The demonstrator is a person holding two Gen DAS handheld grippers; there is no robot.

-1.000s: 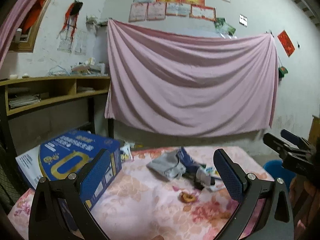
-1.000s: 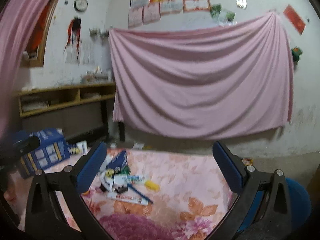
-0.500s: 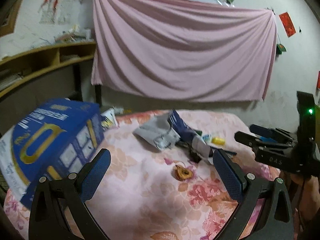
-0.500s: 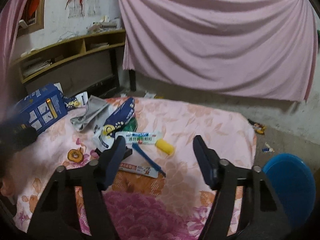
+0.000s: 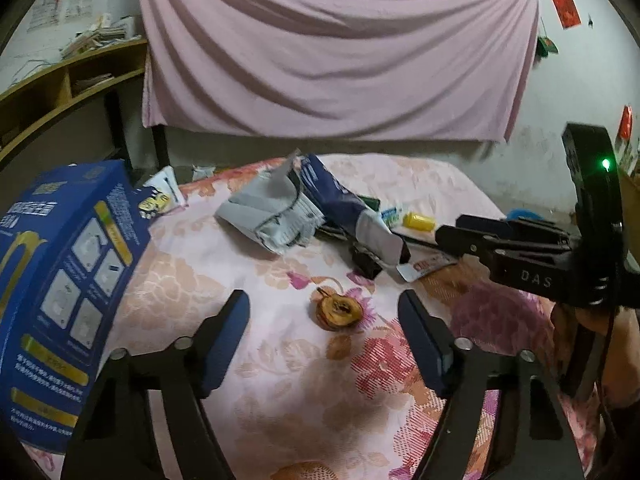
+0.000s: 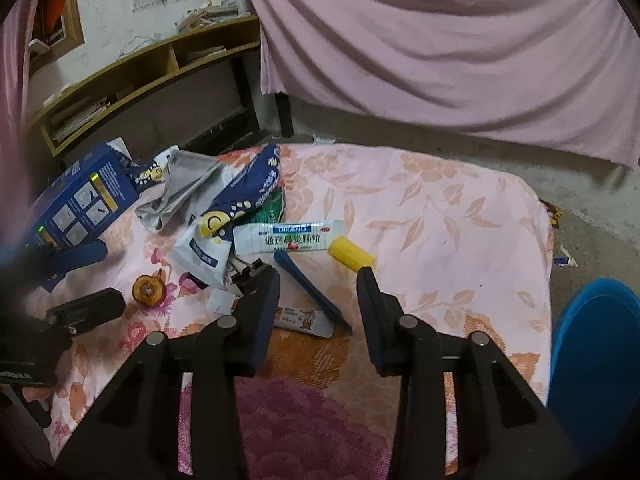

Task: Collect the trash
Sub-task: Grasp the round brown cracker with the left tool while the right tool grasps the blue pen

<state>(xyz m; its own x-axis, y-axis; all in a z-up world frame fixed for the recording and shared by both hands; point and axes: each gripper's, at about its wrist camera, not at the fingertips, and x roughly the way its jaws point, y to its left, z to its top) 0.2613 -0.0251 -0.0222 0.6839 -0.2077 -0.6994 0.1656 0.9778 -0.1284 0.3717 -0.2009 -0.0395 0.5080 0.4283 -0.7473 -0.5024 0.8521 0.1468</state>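
Note:
Trash lies on a table under a pink floral cloth (image 6: 440, 208). My left gripper (image 5: 324, 312) is open and empty, with a brown fruit core (image 5: 339, 313) between its fingertips on the cloth. My right gripper (image 6: 318, 292) is open and empty, above a dark blue stick (image 6: 310, 288) and a flat packet (image 6: 304, 320). Beyond lie a white medicine sachet (image 6: 288, 238), a yellow cap (image 6: 351, 258), a torn blue-white bag (image 6: 236, 208) and a grey wrapper (image 6: 180, 188). The core shows in the right view (image 6: 149, 290) too.
A large blue carton (image 5: 60, 280) stands at the table's left edge, close to my left gripper. A blue bin (image 6: 596, 360) sits on the floor at the right of the table. A wooden shelf (image 6: 140, 68) and a pink hanging sheet (image 5: 332, 52) are behind.
Both grippers have tilted down and moved in over the table. The left one has closed in on the fruit core; the right one's jaws have narrowed over the blue stick.

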